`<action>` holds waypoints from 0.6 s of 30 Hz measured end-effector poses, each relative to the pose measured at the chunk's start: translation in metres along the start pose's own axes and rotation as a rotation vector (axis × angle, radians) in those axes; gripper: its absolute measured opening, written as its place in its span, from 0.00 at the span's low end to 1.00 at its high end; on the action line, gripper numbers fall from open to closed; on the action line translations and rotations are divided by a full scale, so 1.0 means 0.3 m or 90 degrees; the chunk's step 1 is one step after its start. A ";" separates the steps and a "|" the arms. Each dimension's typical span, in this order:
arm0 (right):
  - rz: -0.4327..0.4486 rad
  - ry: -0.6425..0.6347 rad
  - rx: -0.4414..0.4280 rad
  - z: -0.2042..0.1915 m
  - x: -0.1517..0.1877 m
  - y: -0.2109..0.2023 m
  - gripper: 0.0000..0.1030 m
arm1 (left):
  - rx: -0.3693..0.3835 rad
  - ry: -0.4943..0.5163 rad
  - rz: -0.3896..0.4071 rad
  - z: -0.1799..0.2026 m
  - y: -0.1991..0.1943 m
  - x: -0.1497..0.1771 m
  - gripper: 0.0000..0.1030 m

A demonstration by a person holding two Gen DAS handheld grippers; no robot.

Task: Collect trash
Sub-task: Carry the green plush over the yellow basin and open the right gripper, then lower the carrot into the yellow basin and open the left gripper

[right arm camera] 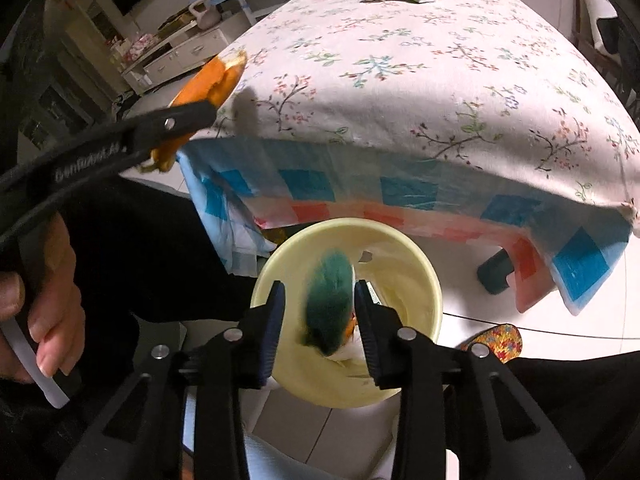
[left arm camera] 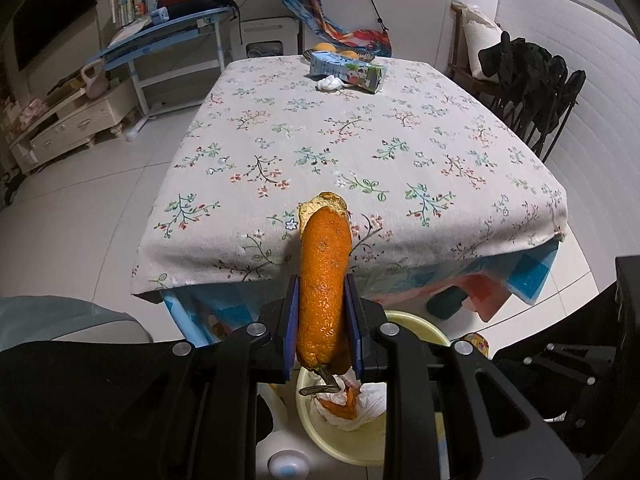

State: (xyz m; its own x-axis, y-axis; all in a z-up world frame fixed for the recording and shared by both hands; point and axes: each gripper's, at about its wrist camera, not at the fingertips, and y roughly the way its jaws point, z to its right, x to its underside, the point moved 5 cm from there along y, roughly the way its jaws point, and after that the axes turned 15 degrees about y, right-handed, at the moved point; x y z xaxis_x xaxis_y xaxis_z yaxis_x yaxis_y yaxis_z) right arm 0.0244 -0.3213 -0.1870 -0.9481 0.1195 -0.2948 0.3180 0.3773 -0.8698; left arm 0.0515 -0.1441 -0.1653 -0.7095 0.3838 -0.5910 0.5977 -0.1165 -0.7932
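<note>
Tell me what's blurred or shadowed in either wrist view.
Right wrist view: the green item between the right gripper fingers is motion-smeared over the yellow bin; a shadow darkens the tablecloth edge. Left wrist view: the orange peel is sharp.

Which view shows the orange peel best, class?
The left wrist view: the orange peel fills the centre, clamped between the left gripper's pads. The right wrist view shows only part of it at the left edge, behind a gripper finger.

blurred green thing [right arm camera: 330,308] over bin [right arm camera: 434,284]
</note>
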 end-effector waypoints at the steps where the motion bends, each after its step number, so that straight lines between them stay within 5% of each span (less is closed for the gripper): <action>1: 0.000 0.003 -0.001 0.002 -0.001 0.000 0.37 | 0.000 0.001 0.000 0.001 0.001 0.001 0.20; 18: 0.134 0.100 -0.018 0.082 -0.080 -0.125 0.59 | 0.058 0.083 -0.046 0.169 0.037 0.077 0.20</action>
State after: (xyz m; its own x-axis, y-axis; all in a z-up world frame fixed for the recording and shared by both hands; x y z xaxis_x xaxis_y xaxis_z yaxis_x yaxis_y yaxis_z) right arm 0.0355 -0.3610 -0.1571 -0.8510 0.3388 -0.4012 0.5105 0.3541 -0.7836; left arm 0.0227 -0.1830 -0.1951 -0.6910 0.5093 -0.5130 0.5071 -0.1643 -0.8461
